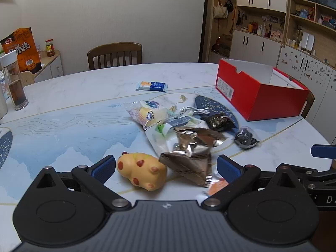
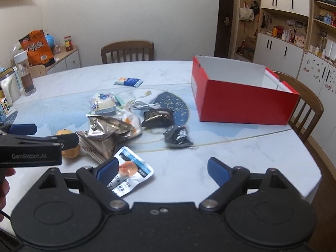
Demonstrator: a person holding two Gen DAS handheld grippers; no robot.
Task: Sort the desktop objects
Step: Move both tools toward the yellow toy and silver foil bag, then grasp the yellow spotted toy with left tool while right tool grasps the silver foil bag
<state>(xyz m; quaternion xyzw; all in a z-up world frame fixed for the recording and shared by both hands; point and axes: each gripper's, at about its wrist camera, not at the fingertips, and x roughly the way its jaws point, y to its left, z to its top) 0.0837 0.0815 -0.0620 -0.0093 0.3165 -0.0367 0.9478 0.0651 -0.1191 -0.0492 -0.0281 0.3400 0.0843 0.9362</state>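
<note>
The left gripper [image 1: 166, 166] is spread wide and empty — the yellow spotted toy [image 1: 140, 171] lies on the bench [image 1: 63, 130] between its fingers, long axis slanting left-far to right-near. The right gripper [image 2: 161, 168], also wide and empty, hovers by a white pouch [image 2: 130, 172]. Farther right — the red box [image 2: 241, 96].

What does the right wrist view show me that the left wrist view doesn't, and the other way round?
Only the right wrist view shows the white-and-blue pouch whole, by the open right tool, and a puzzle cube at the table's left edge. Only the left wrist view shows the yellow spotted toy whole, between the open left tool's fingers. Both show the red box, silver wrappers and white cable.
</note>
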